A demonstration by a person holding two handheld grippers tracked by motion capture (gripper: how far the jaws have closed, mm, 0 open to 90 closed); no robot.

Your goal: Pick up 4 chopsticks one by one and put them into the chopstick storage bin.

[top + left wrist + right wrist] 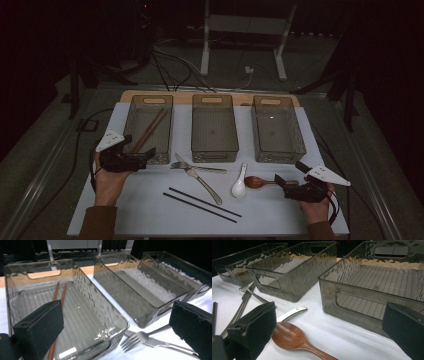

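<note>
In the left gripper view, the pair of brown wooden chopsticks is disappearing behind the gripper's near black pad, and the silver metal fork's handle is running under the other. In the right gripper view, the brown wooden spoon's handle is being cut off by the bottom edge.

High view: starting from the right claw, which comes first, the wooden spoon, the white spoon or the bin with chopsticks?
From the right claw:
1. Wooden spoon, just left of its tips.
2. White spoon, further left, mid-table.
3. Bin with chopsticks, far left, back row.
</note>
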